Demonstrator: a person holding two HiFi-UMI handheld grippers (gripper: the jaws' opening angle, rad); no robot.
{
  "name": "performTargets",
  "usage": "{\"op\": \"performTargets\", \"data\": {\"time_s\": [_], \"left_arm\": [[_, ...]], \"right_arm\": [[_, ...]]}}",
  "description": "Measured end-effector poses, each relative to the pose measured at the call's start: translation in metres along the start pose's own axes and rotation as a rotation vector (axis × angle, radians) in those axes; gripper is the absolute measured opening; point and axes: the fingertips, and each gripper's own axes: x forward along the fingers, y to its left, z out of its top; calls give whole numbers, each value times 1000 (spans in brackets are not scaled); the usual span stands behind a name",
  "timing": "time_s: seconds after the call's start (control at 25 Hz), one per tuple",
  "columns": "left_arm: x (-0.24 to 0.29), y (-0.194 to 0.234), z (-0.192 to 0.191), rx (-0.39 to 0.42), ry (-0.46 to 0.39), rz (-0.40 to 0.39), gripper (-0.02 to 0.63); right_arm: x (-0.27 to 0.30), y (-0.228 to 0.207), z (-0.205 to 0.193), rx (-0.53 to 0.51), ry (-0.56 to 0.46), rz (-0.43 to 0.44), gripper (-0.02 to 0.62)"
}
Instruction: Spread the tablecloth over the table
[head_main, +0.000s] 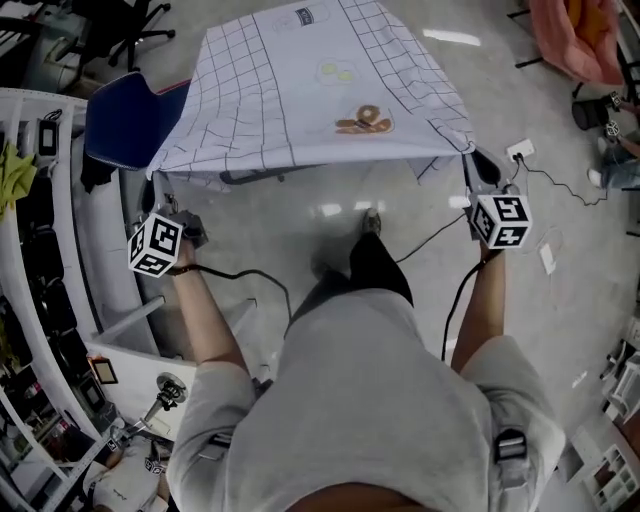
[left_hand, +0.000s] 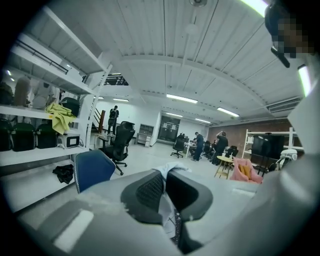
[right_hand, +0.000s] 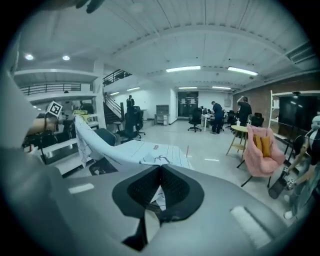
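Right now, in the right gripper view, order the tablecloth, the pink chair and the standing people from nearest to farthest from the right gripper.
1. The tablecloth, clamped by the right gripper.
2. The pink chair, on the right.
3. The standing people, far back, centre-right.

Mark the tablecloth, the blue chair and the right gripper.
tablecloth (head_main: 300, 90), head view, on the gridded middle of its top side.
blue chair (head_main: 122, 125), head view, on its blue shell.
right gripper (right_hand: 160, 168), right gripper view, between its fingertips, which are shut on the tablecloth.
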Motion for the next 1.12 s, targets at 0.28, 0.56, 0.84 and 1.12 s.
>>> {"op": "performTargets", "data": {"time_s": [0.28, 0.56, 0.84, 1.12], "left_arm": [[-45, 53, -22, -10, 10, -2, 26], [-35, 71, -6, -75, 59, 14, 26], [-37, 62, -34, -93, 86, -12, 26], [-29, 57, -36, -57, 131, -5, 26]], "right_arm": [[-2, 31, 62, -26, -82, -48, 8], [16, 48, 49, 3, 210, 56, 8], [-13, 63, -10, -39, 365, 83, 8], [-12, 60, -26, -34, 401, 30, 8]]}}
